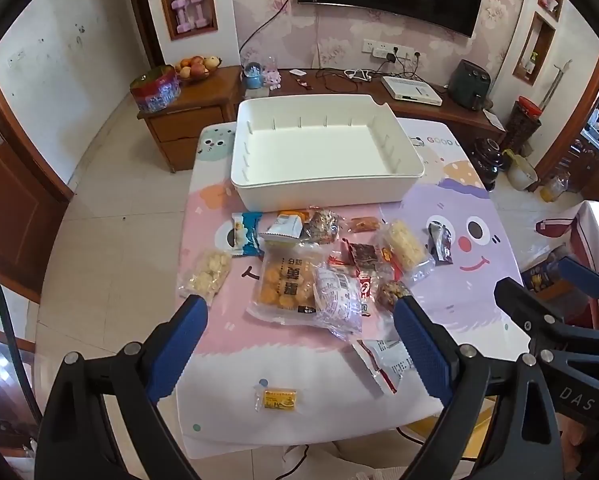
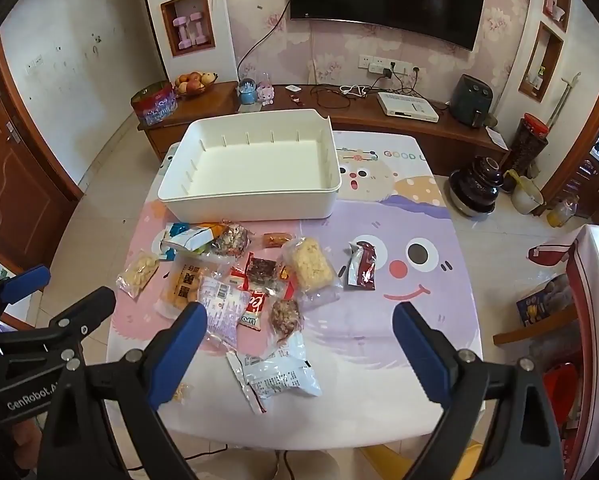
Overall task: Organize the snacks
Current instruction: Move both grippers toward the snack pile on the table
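Both sets of jaws spread wide and holding nothing, with the snacks [image 1: 299,268] piled mid-counter between them and the empty white bin [image 1: 323,184] at the far edge, left gripper [image 1: 301,308] nearer the pile than right gripper [image 2: 299,316].

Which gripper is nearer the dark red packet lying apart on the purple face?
Right. The right gripper hovers open just below the dark red packet; the left gripper hovers open over the snack pile, further left.

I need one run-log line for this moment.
stage: start | white bin: empty | snack packets: loose on table | left hand-held gripper: open | right hand-held gripper: open
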Motion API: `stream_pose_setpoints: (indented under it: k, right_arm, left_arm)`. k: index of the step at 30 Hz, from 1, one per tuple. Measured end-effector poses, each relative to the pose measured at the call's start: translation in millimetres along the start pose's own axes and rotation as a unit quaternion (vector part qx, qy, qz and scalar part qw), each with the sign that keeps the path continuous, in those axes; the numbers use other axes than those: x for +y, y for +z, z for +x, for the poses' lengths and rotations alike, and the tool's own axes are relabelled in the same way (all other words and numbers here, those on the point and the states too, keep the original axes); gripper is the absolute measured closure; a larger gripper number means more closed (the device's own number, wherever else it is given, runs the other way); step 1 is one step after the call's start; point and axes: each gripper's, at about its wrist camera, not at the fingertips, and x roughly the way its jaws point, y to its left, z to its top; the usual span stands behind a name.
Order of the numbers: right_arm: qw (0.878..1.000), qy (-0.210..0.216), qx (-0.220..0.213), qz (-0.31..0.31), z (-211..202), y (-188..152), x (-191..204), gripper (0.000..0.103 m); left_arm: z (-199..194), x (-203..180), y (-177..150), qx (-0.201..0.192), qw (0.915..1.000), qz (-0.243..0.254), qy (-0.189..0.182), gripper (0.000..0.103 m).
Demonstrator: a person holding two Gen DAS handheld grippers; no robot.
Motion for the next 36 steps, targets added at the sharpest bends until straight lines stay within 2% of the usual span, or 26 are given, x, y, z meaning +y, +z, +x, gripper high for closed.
stream_pose_setpoints:
  k: [13,36]
  right_arm:
    - [1.000,-0.018,0.006,0.008,-5.2,-5.9,1.6,0.009]
    - [0.999,-0.028,0.016,0.024,-7.5,-23.4,15.3,0.009]
  left_arm:
    - [7.0,2.5,-2.7,0.005,0.9998,0.009,-0.020,0.009]
    - [7.8,25.3,-12.0,0.018,0.9997,0.009,-0.017,0.009]
